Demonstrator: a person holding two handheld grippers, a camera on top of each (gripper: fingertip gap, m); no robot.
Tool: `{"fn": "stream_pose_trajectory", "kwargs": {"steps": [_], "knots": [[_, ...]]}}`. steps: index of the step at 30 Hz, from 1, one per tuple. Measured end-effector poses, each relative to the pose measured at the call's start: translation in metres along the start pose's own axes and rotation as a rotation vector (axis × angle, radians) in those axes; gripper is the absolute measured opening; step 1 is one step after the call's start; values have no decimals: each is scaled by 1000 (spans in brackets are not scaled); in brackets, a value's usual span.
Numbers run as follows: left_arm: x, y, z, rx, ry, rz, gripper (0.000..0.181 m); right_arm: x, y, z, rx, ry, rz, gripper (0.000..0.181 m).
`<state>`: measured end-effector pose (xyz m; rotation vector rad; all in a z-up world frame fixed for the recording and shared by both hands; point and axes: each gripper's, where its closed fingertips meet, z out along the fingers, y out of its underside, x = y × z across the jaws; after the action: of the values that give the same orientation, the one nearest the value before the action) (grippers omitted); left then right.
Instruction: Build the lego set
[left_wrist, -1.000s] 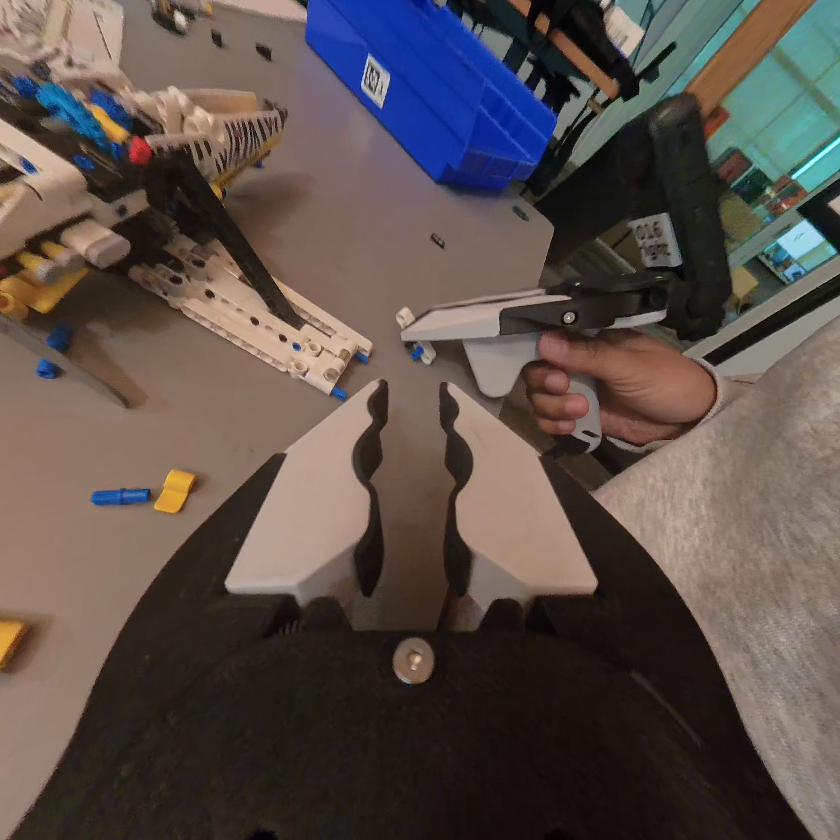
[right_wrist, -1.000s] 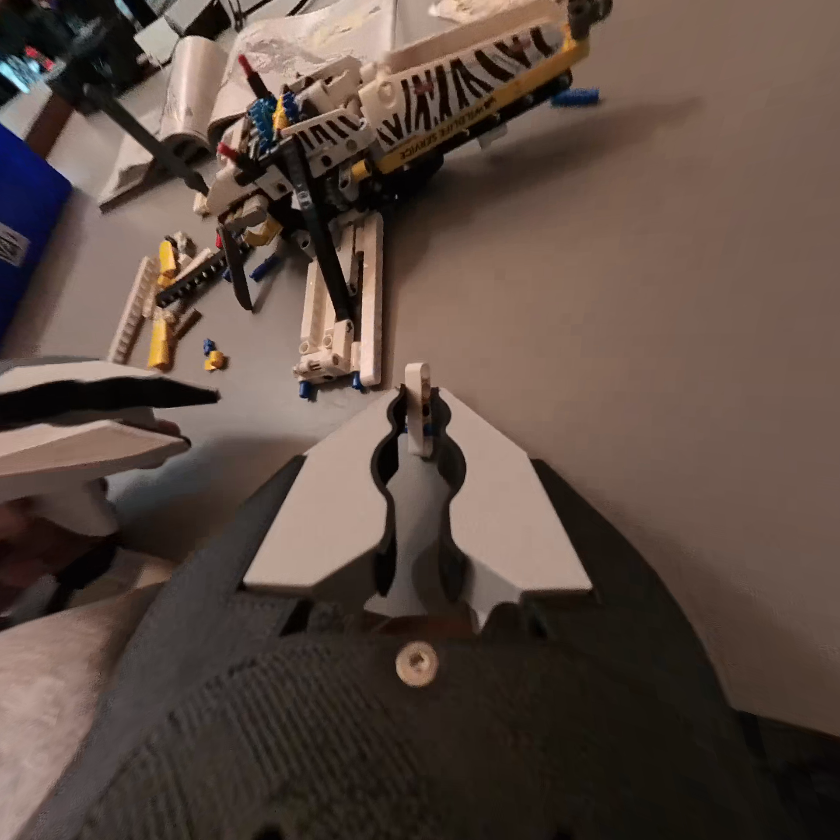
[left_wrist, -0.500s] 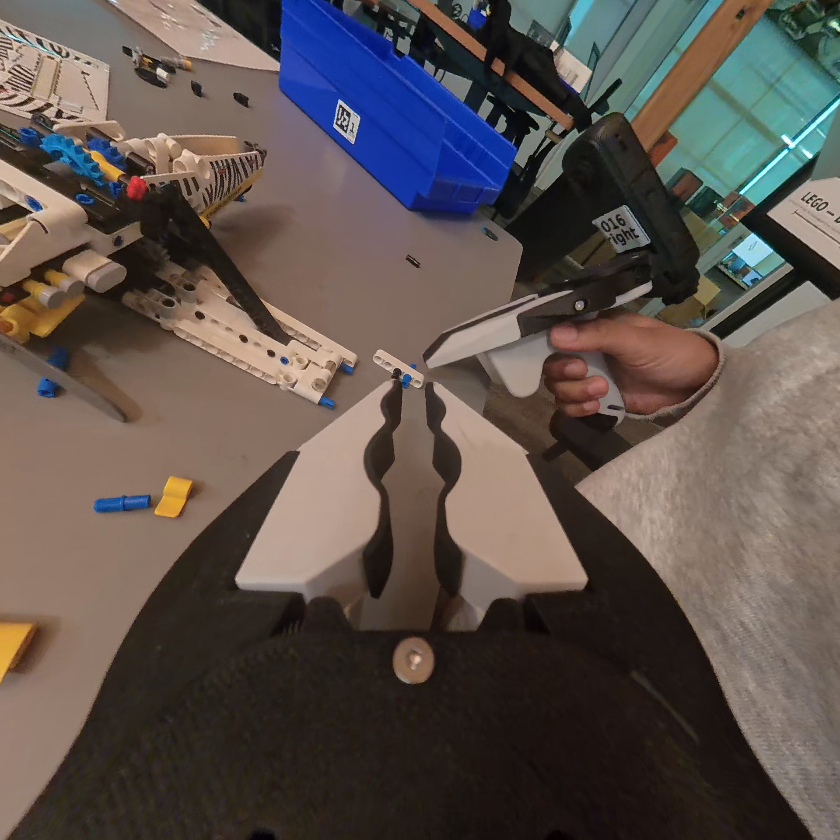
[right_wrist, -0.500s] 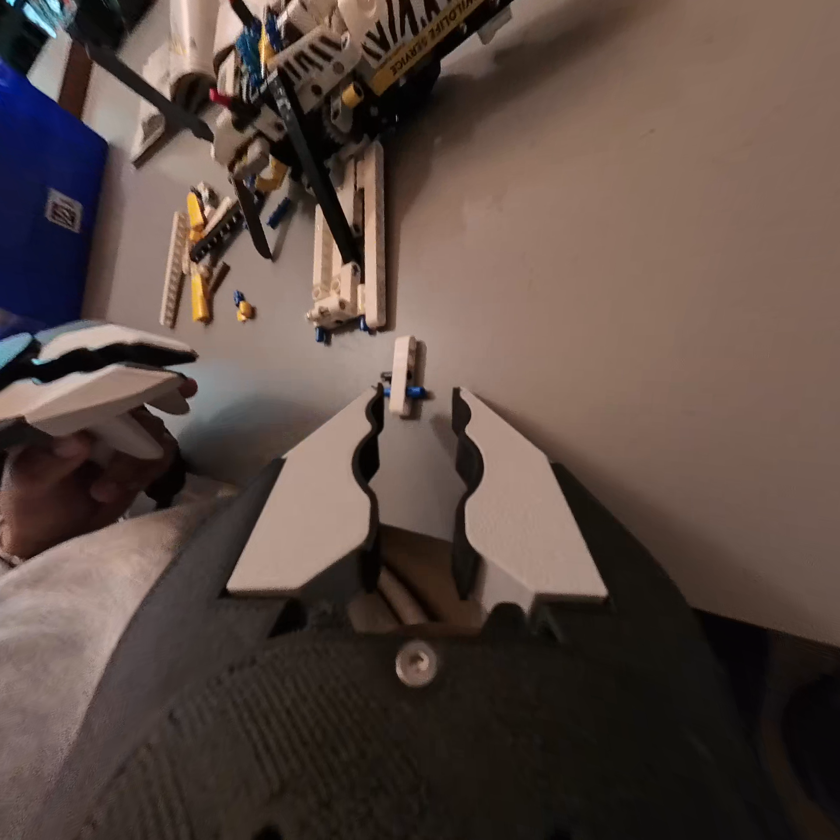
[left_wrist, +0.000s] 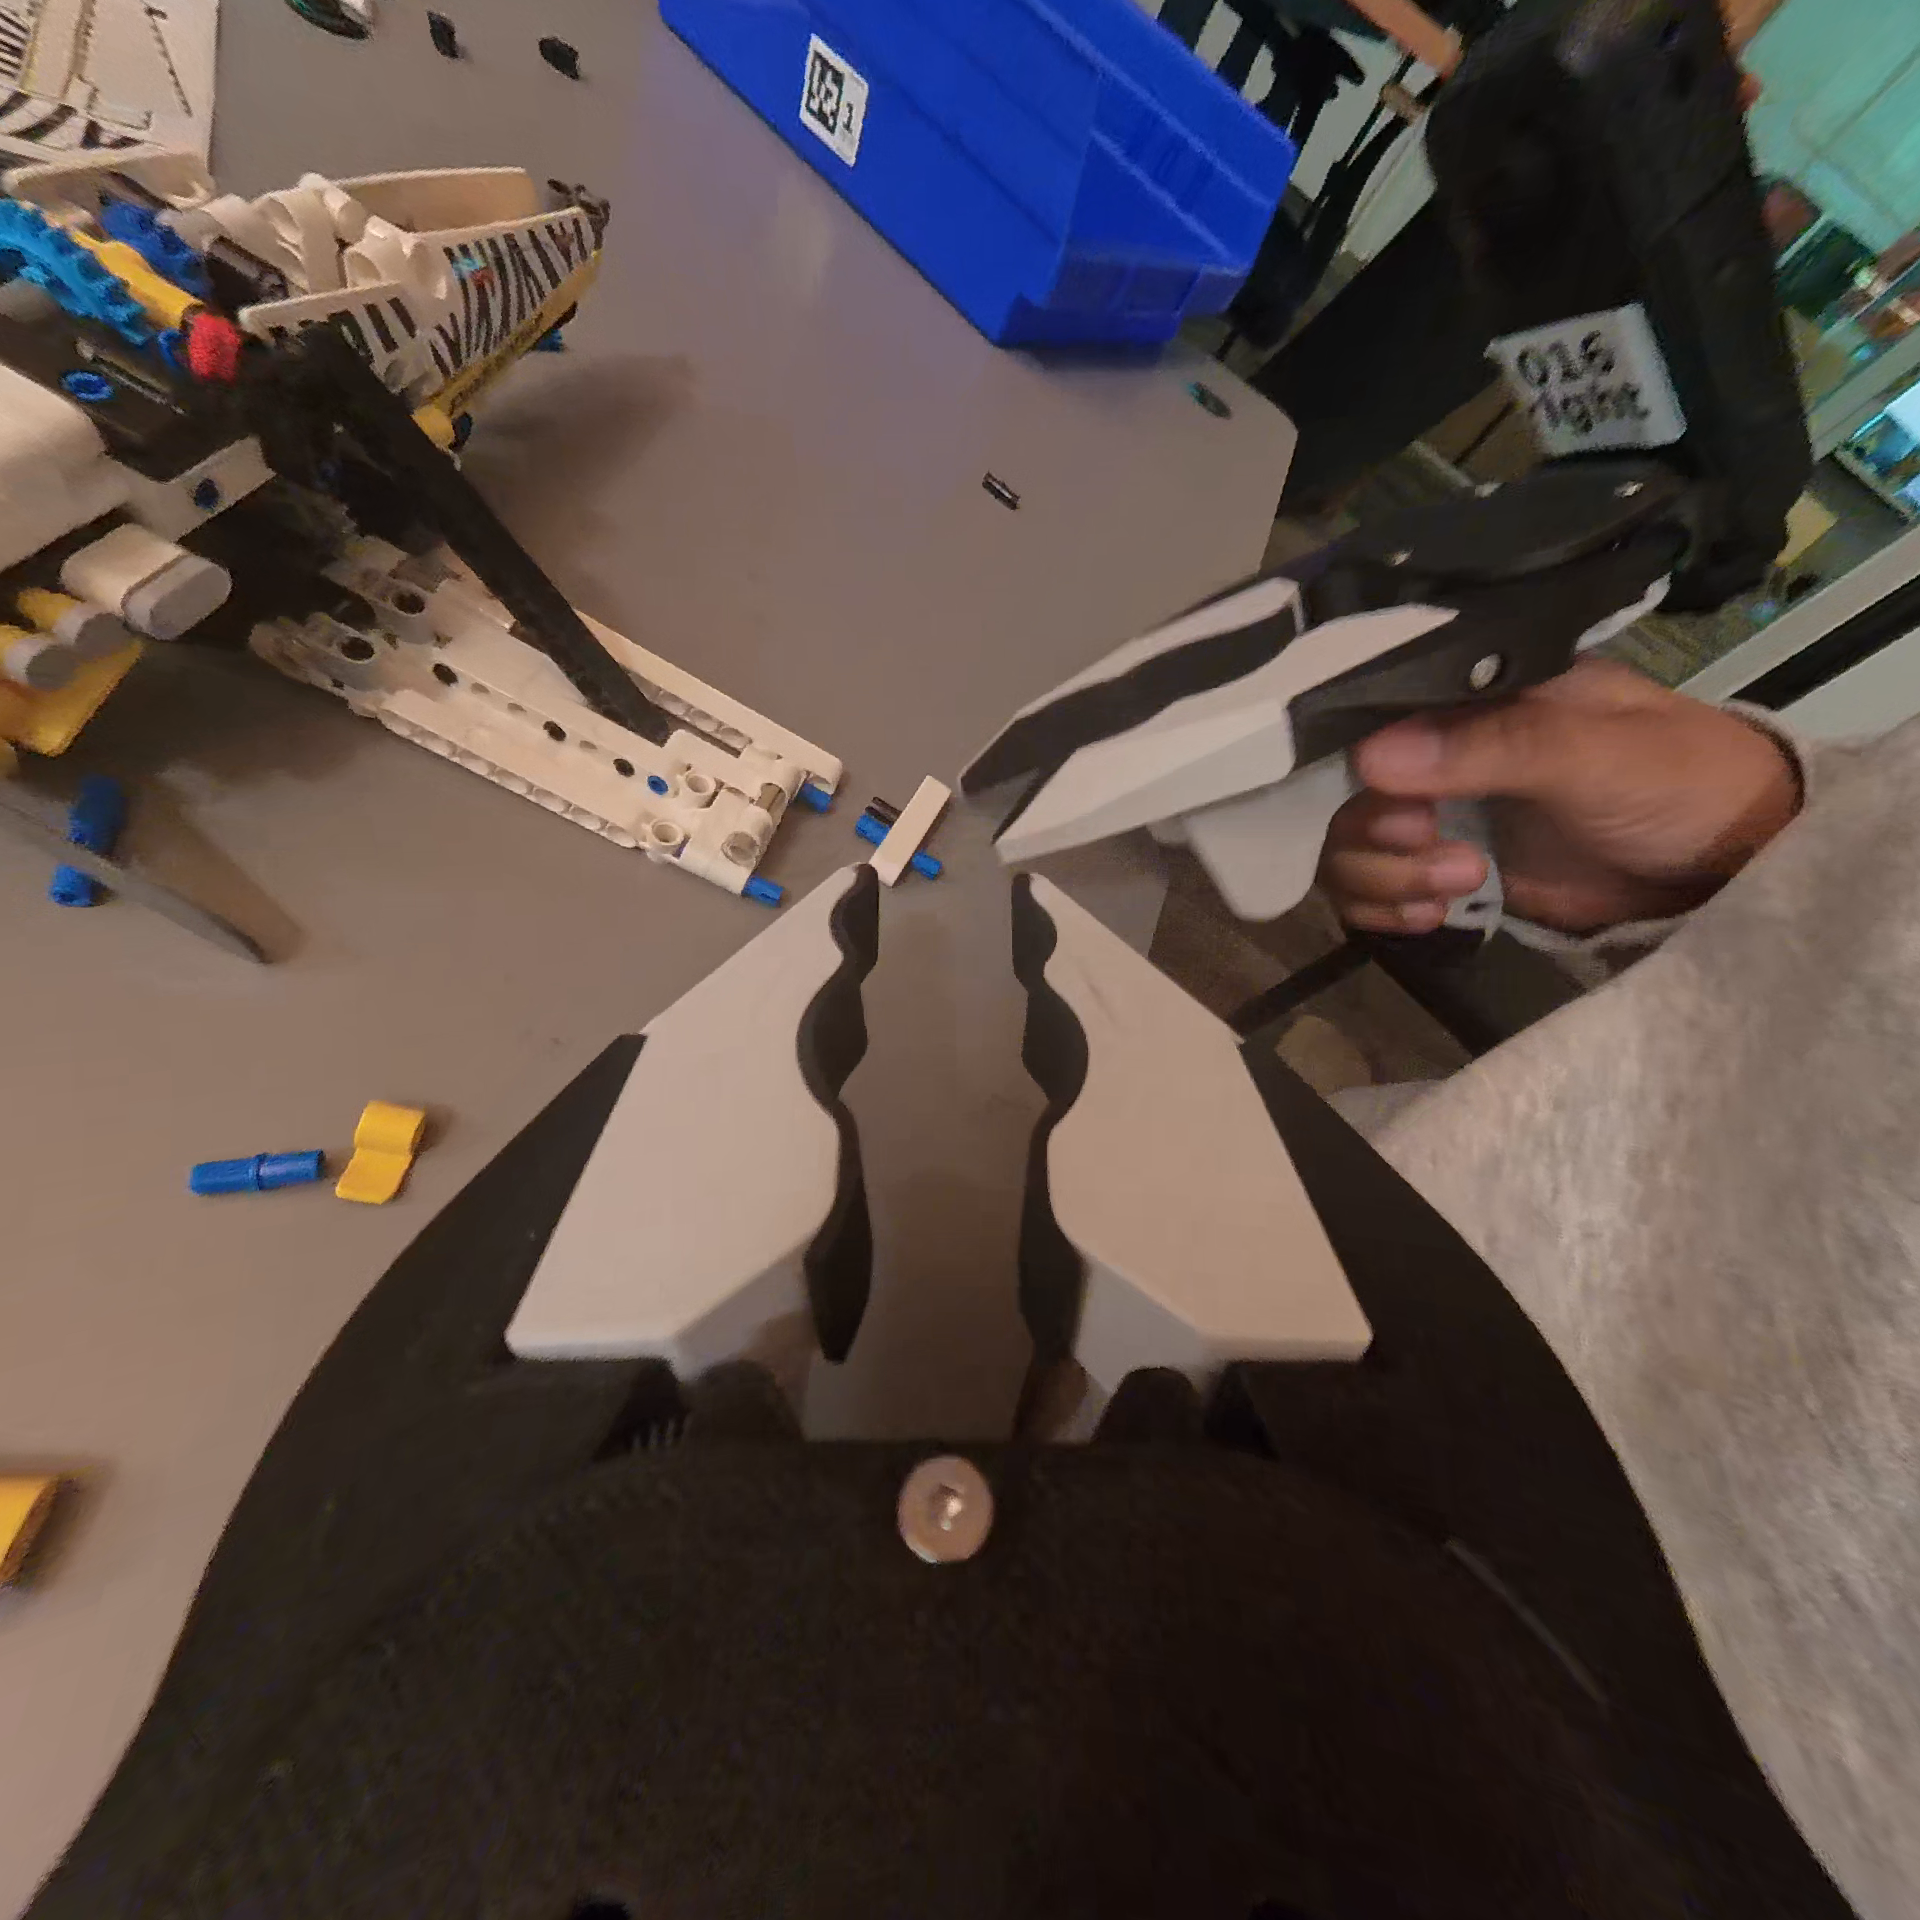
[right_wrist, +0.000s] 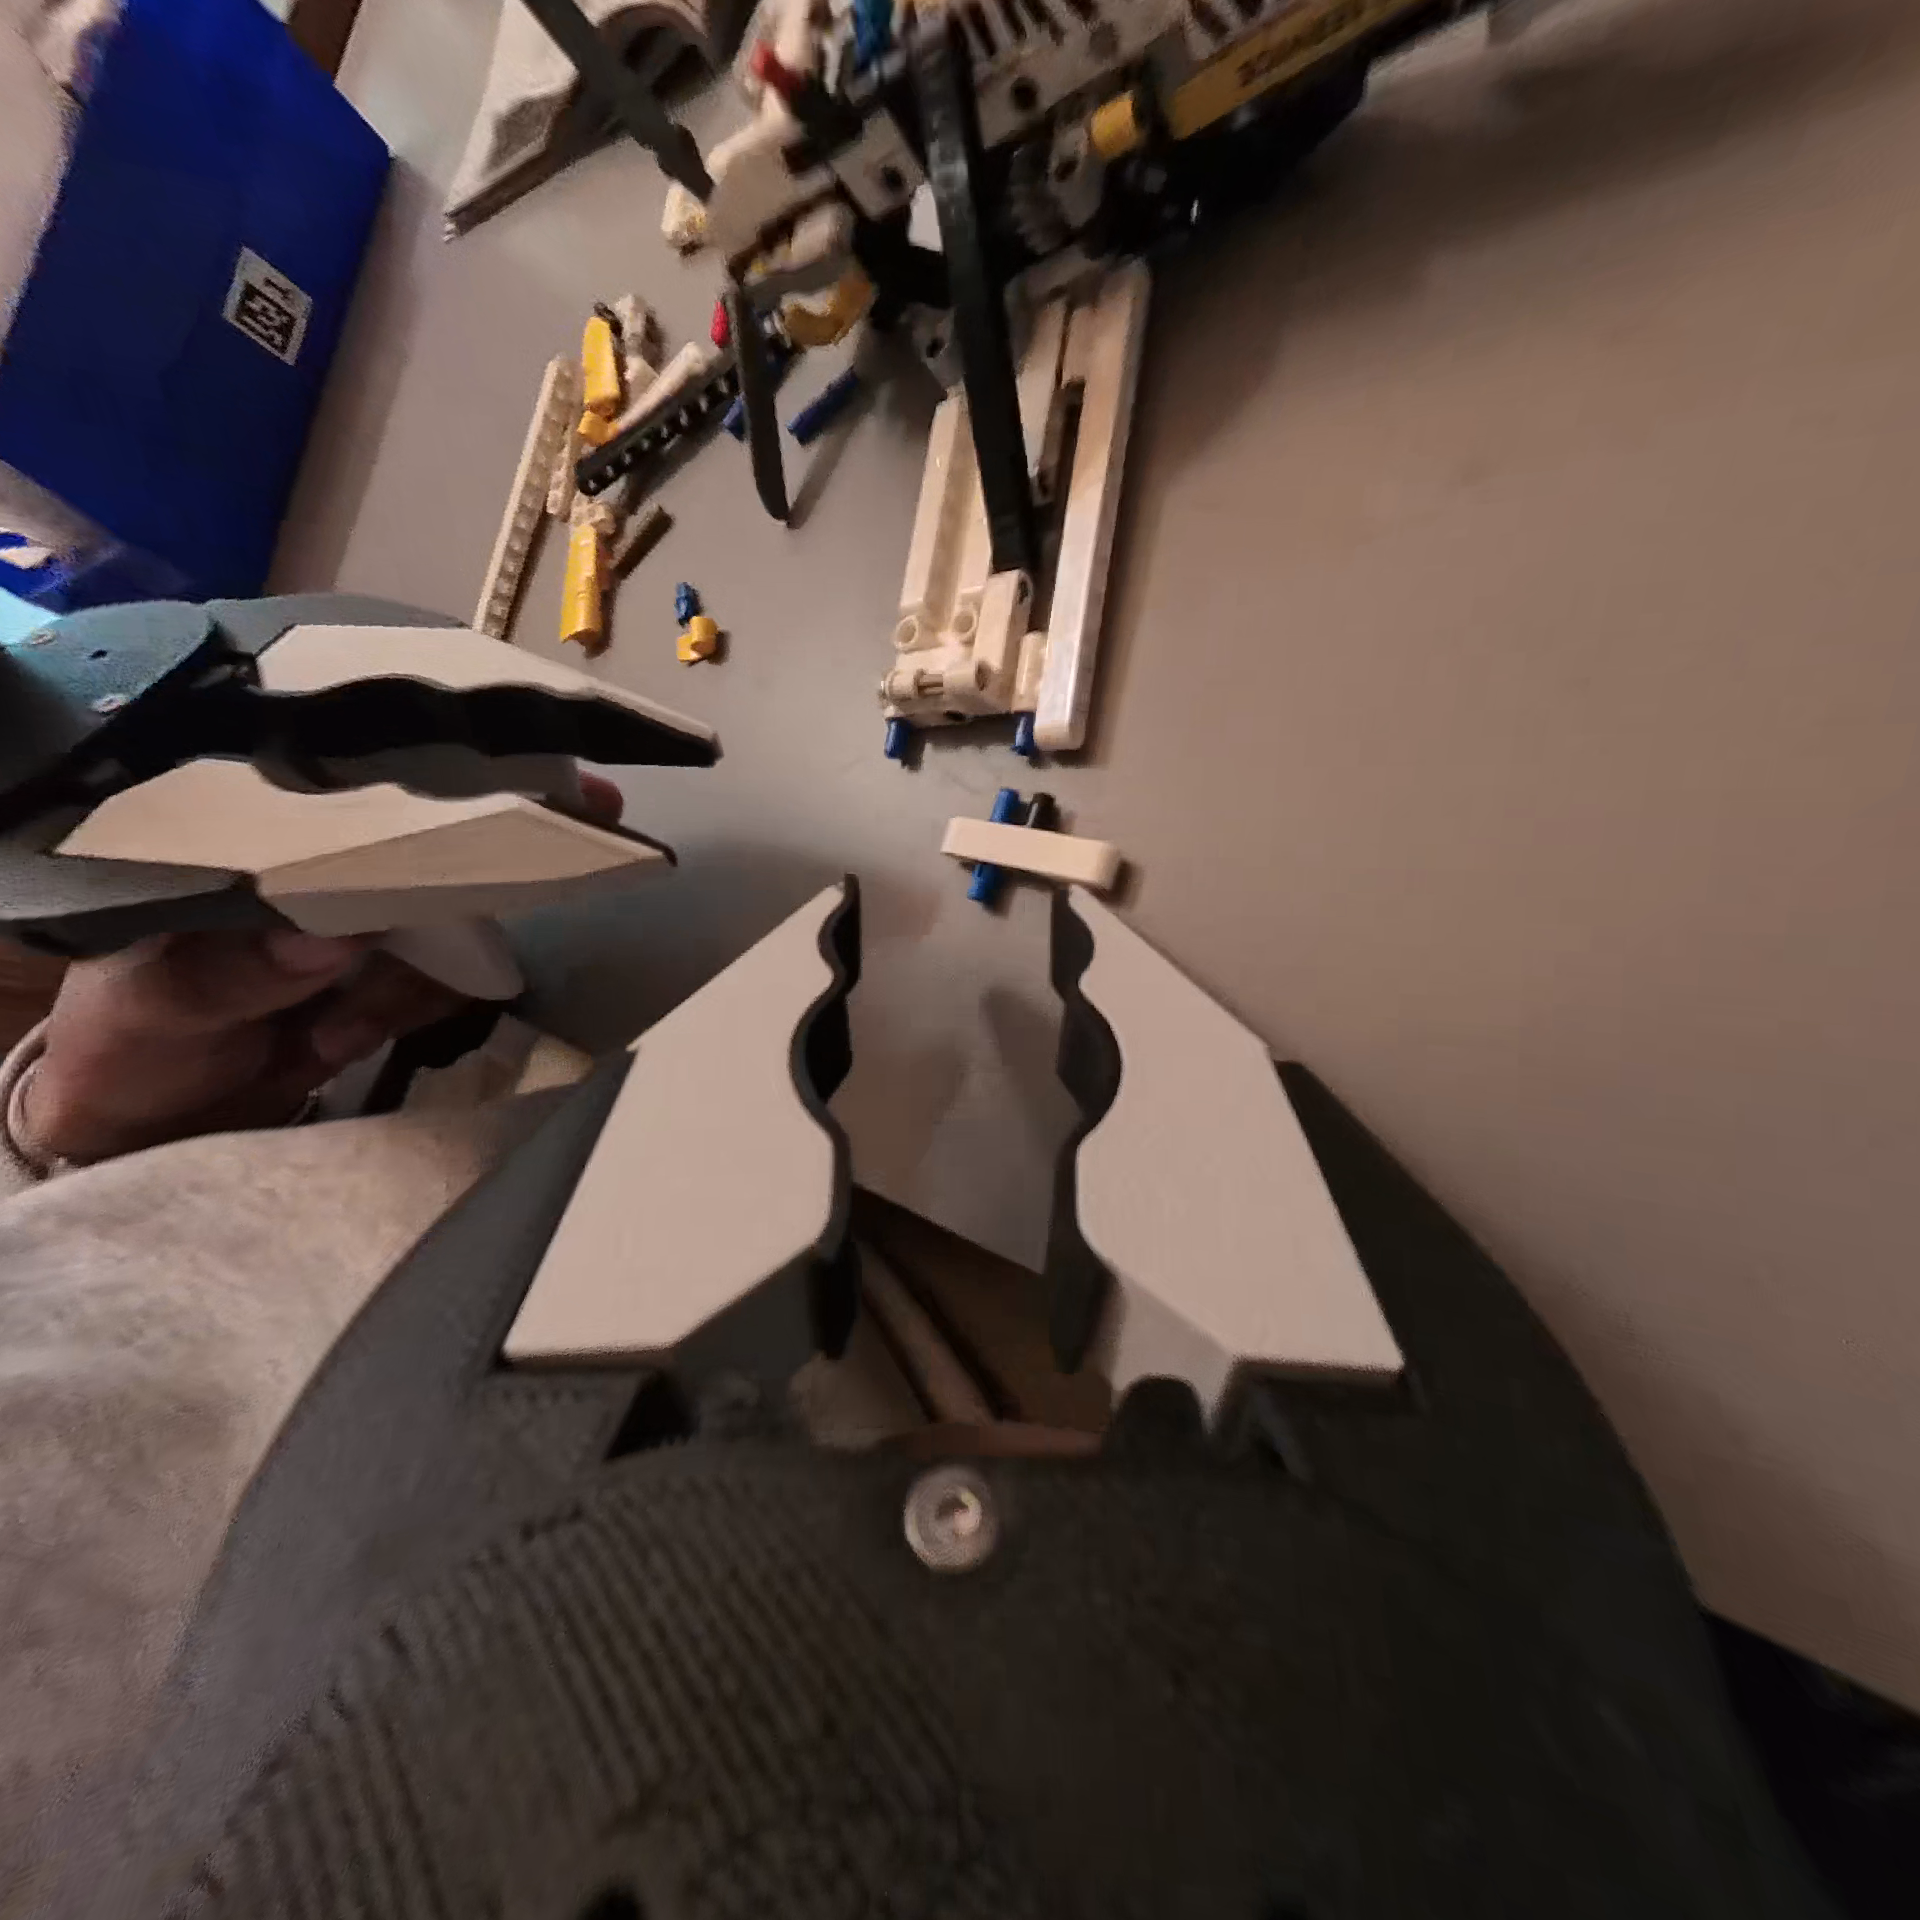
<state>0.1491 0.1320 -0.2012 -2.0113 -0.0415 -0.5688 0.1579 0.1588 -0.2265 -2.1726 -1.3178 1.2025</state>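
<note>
Left gripper (left_wrist: 943, 888): jaws parted, empty. Right gripper (right_wrist: 954, 902): jaws wide, empty. White beam (right_wrist: 1032, 853) with blue pins: lying free on grey surface (right_wrist: 1507, 727), just beyond both grippers' tips, touching neither. Zebra-striped model (left_wrist: 343, 416): behind beam, its white frame (right_wrist: 1023, 582) nearest. Loose yellow and blue parts (left_wrist: 312, 1158): to the left. Blue bin (left_wrist: 997, 156): far edge.

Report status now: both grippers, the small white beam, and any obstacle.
Left gripper open, empty. Right gripper open, empty. Small white beam with pins lies on table, ungripped. Nothing in the way.
</note>
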Motion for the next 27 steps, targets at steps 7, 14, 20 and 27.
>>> {"fn": "stream_pose_trajectory", "kwargs": {"steps": [7, 14, 20, 27], "knots": [[1, 6, 22, -107, -44, 83, 27, 32, -10, -13, -30, 69, -520, 40], [-31, 9, 14, -166, -236, 130, 39, 27, 5, 1, -185, -36, -721, 25], [-31, 16, 19, -218, -231, 137, 44, 15, 0, 17, -191, -108, -795, 13], [-34, 23, 22, -274, -254, 147, 45, 25, -10, 16, -162, -52, -837, 38]]}}
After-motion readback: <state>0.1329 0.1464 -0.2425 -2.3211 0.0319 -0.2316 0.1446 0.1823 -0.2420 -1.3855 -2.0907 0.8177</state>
